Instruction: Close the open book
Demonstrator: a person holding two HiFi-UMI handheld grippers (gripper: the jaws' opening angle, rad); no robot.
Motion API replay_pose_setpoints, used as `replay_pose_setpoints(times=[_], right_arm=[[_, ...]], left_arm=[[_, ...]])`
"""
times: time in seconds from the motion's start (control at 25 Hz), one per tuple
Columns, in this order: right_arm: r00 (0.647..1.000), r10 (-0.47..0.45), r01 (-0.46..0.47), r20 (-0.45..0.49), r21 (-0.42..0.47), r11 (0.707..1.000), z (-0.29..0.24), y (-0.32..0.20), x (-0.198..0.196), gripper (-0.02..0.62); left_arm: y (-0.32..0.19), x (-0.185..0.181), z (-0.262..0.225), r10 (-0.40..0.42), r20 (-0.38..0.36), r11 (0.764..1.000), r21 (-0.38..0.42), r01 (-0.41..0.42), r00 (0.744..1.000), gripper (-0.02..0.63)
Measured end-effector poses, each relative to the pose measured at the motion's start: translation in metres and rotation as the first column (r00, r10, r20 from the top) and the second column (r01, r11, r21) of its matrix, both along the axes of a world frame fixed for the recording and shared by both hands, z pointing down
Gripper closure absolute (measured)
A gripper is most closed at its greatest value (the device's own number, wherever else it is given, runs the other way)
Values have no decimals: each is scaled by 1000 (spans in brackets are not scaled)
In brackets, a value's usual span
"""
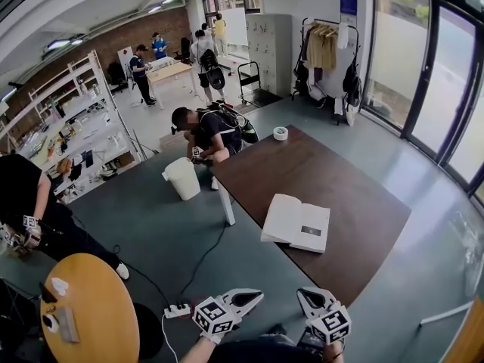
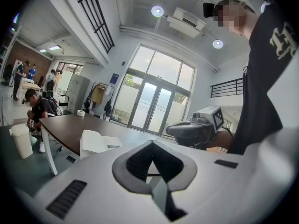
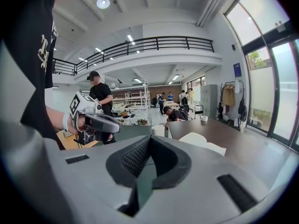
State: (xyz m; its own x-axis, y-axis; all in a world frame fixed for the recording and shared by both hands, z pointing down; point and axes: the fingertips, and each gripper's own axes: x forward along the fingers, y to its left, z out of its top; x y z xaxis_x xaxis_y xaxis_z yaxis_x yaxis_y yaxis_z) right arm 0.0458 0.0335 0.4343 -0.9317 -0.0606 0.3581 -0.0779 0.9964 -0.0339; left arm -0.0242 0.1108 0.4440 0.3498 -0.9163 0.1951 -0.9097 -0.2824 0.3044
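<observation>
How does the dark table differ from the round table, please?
The dark table is rectangular and deep brown; the round table is light tan. The dark table bears an open book and a tape roll; the round table bears small unclear items. Both look wooden.

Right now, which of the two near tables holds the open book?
The dark rectangular table: the book lies open on it. The round yellow table bears no book.

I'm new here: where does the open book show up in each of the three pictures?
Head view: open book near the brown table's near edge, right of centre.
Left gripper view: book at left, below middle, on the table.
Right gripper view: book right of centre, slightly below middle.
Shared landmark: the roll of tape at the table's far end.
</observation>
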Motion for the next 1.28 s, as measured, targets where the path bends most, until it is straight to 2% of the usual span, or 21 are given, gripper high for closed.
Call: replay_pose_setpoints(times=[0.52,0.8,1.28], right_arm=[[993,115,-115,-4,-21,993,2,-68,55,607],[995,98,-98,7,-2,995,3,-68,38,607],[982,181,-179,-61,38,983,18,-94,20,607]], left_arm=[[-46,51,-2,81,23,996,-38,-80,996,600],[-46,41,9,80,10,995,-63,-79,997,600],[-95,17,13,209,-36,977,-38,-210,977,601]])
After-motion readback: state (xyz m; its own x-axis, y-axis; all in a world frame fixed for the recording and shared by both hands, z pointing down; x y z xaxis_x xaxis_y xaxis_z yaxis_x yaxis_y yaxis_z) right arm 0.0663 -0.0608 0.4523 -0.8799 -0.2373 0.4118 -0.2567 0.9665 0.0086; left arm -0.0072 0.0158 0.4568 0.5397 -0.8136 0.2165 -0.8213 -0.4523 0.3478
